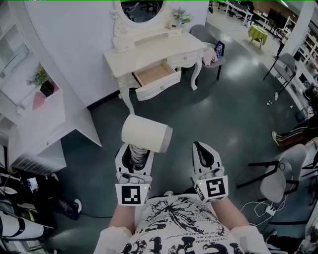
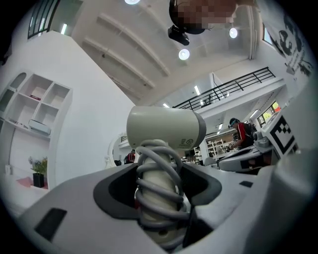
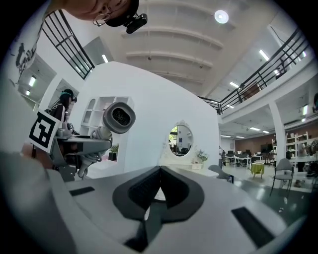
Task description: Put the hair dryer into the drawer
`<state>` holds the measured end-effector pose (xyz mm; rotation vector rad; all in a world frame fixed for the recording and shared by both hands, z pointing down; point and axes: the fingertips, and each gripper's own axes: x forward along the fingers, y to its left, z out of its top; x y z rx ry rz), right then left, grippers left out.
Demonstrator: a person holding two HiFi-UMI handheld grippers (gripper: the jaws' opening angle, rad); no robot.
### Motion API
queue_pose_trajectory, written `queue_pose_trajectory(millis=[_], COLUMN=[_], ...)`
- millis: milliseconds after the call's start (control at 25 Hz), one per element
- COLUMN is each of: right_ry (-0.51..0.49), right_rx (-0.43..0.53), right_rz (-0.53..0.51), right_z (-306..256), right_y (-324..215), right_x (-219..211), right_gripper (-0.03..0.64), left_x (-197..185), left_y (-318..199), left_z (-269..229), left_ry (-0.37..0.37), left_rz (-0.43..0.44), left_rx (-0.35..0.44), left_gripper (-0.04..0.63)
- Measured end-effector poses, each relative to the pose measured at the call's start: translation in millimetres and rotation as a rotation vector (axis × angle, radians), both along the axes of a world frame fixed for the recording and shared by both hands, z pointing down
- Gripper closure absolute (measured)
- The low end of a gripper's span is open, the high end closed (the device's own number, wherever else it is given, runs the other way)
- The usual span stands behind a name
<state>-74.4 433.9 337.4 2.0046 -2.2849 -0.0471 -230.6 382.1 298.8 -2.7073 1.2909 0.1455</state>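
Two grippers are held side by side just in front of the person's printed shirt (image 1: 174,223), each bearing a cube with a black-and-white square marker. The left gripper (image 1: 134,153) is clamped on the handle of the hair dryer (image 1: 146,133), and a grey cord (image 2: 159,166) is coiled round that handle between the pads. The handle stands roughly upright out of the jaws. The cream barrel lies across the top of it, its long axis running left to right, and its grey-rimmed round end faces the right gripper (image 1: 204,151). Under the barrel near that end is a small printed label (image 2: 188,142), too small to read. The right gripper's jaws are closed together with nothing between them. Well ahead on the dark floor stands a white dressing table (image 1: 149,49) with an oval mirror (image 1: 141,10), and its drawer (image 1: 155,77) is pulled open.
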Motion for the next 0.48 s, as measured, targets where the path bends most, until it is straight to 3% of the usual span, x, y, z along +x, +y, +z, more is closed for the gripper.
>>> queue_pose_trajectory(millis=[320, 480], right_ry=[-0.013, -0.017], right_rx=[-0.043, -0.056], right_rz=[-0.030, -0.089], right_z=[17, 23], right_y=[-23, -48], right_x=[0, 4], right_gripper=[0.600, 0.600], left_x=[-1, 0], left_y=[-17, -36], left_z=[17, 25], left_ry=[-0.012, -0.031], left_rz=[-0.027, -0.080], left_rx=[-0.048, -0.069], left_gripper=[0.333, 0.333])
